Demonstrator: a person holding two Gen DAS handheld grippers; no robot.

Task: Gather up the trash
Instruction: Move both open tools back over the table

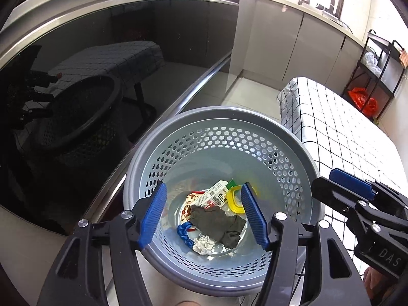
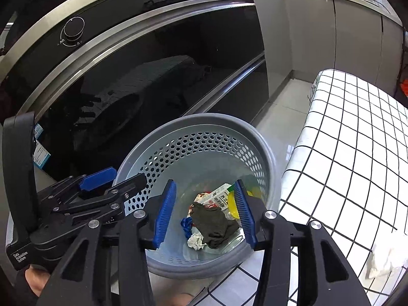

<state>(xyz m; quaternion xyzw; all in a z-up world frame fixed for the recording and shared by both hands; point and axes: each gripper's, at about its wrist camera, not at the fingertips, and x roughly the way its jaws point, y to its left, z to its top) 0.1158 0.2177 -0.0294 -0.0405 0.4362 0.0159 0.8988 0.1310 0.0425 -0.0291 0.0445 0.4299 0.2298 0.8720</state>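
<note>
A grey perforated trash basket (image 1: 293,153) (image 2: 265,153) stands on the floor below both grippers. In it lie a dark grey rag (image 1: 216,219) (image 2: 211,219), a crumpled foil ball (image 1: 204,244) (image 2: 195,239), a blue twisted piece (image 1: 182,230), a barcoded carton (image 1: 216,196) (image 2: 219,196) and a yellow ring (image 1: 233,200). My left gripper (image 1: 204,187) (image 2: 114,181) hangs over the basket mouth, open and empty. My right gripper (image 2: 206,183) (image 1: 339,188) hovers beside it, also open, with nothing between its blue pads.
An oven with a dark glass door (image 1: 127,63) (image 2: 153,76) and a knob (image 2: 74,29) stands behind the basket. A table with a checked cloth (image 1: 344,127) (image 2: 357,140) is at the right, with a white crumpled piece (image 2: 387,260) on it. A black shelf holds an orange bag (image 1: 363,100).
</note>
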